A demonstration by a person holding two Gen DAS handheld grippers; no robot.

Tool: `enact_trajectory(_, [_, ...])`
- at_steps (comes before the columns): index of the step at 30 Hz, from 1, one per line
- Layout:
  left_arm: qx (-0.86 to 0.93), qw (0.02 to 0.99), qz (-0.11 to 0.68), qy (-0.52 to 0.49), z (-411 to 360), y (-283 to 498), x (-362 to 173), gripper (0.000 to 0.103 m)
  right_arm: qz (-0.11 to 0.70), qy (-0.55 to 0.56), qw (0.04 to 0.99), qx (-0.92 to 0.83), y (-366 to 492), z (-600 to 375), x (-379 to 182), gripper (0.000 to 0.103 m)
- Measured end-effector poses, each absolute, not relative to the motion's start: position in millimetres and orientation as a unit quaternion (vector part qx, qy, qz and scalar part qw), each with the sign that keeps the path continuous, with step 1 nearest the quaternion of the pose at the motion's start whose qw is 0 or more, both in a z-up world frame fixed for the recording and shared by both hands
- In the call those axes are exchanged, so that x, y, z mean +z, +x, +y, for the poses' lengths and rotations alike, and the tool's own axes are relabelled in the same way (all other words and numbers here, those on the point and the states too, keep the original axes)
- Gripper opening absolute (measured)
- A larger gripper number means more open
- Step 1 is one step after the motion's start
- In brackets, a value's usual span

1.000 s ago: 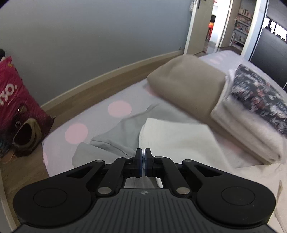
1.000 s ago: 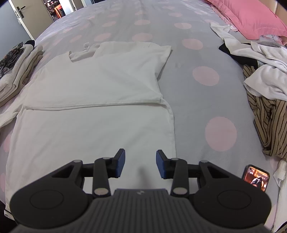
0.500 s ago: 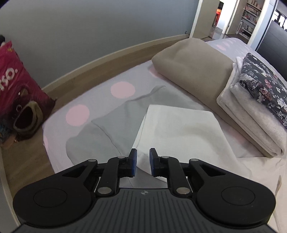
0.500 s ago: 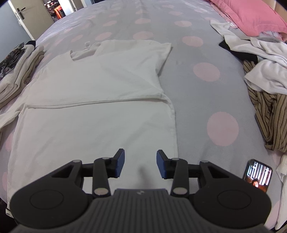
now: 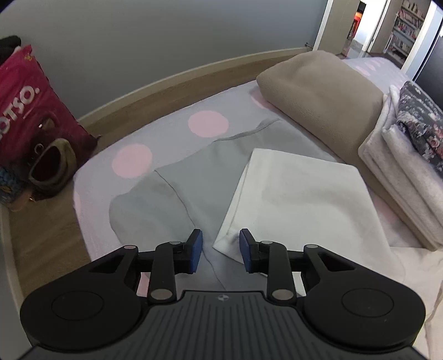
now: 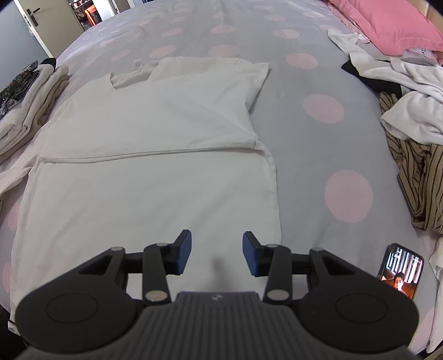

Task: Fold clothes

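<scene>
A white T-shirt (image 6: 155, 166) lies flat on the grey bedspread with pink dots (image 6: 313, 144), its right sleeve folded in over the chest. In the left wrist view its left sleeve (image 5: 299, 199) lies spread flat on the bed. My left gripper (image 5: 220, 250) is open and empty, just above the sleeve's near corner. My right gripper (image 6: 216, 256) is open and empty, above the shirt's bottom hem.
A stack of folded clothes (image 5: 396, 166) with a tan blanket (image 5: 321, 102) lies beside the sleeve; it also shows at left in the right wrist view (image 6: 25, 102). Unfolded clothes (image 6: 409, 116), a pink pillow (image 6: 387, 25) and a phone (image 6: 402, 270) lie at right. A red bag (image 5: 30, 116) stands on the floor.
My left gripper has opened and let go of the sleeve, which now lies flat. It has pulled back a little. The right gripper has hardly moved.
</scene>
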State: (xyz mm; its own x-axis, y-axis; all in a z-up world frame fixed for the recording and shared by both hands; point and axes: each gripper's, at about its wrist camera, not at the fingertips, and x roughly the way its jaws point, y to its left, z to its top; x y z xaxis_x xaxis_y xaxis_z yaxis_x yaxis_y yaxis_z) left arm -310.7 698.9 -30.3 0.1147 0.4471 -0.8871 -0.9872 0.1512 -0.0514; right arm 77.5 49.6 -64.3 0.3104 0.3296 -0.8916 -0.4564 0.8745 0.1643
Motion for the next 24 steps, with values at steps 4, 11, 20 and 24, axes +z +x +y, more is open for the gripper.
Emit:
enact_trajectory(4, [0.54, 0.671, 0.367, -0.351, 696, -308, -25, 0.026, 0.534, -0.062, 0.806, 0.247, 77, 53, -65, 0.044])
enact_trajectory(11, [0.536, 0.666, 0.379, -0.355, 703, -305, -32, 0.026, 0.536, -0.061, 0.806, 0.243, 77, 54, -66, 0.044])
enact_trajectory(20, [0.512, 0.687, 0.37, -0.359, 711, -306, -40, 0.026, 0.537, -0.066, 0.806, 0.241, 76, 55, -66, 0.044])
enact_trajectory(24, [0.507, 0.697, 0.369, -0.347, 705, -303, -37, 0.007, 0.536, -0.069, 0.806, 0.243, 75, 58, -66, 0.045])
